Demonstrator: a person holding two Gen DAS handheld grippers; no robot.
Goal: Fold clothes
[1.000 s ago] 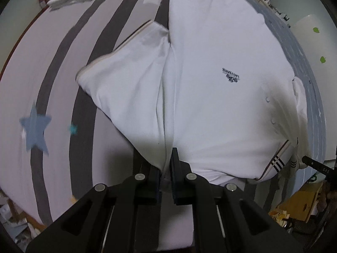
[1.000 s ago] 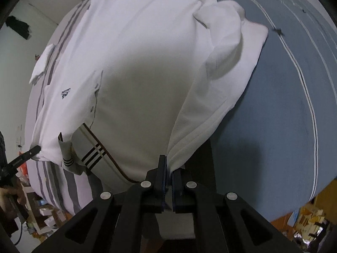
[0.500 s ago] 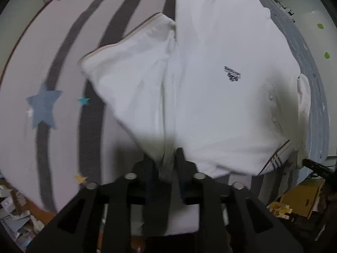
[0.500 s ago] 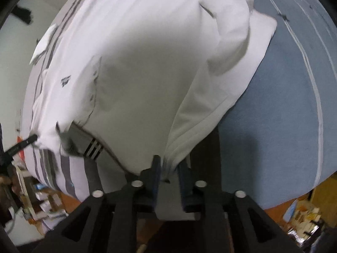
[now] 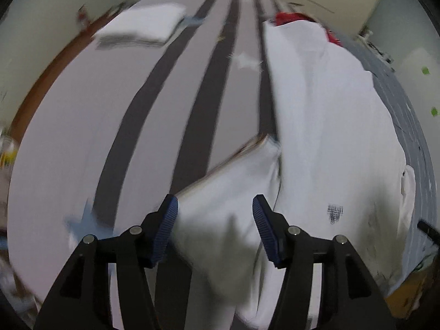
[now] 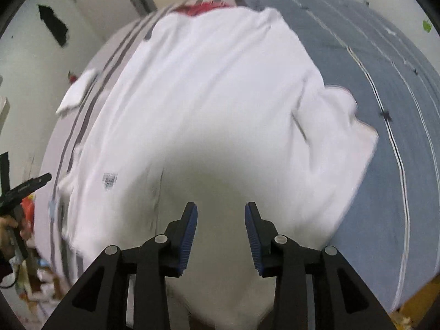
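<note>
Bed filled both views: pale lilac sheet (image 5: 68,126) with dark grey stripes (image 5: 132,126) and star prints, blue-grey cover (image 6: 371,63) alongside. Pale walls (image 6: 24,63) behind (green stickers (image 5: 425,70) on one). Brown bed edge (image 5: 41,82). Dim, soft light.

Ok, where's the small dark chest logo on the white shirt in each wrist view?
Left wrist: logo lower right, just right of the right fingertip, on the shirt.
Right wrist: logo left of centre, well left of the left fingertip.
Shared landmark: the folded white stack, upper left in the left view and at the far left edge in the right view.
</note>
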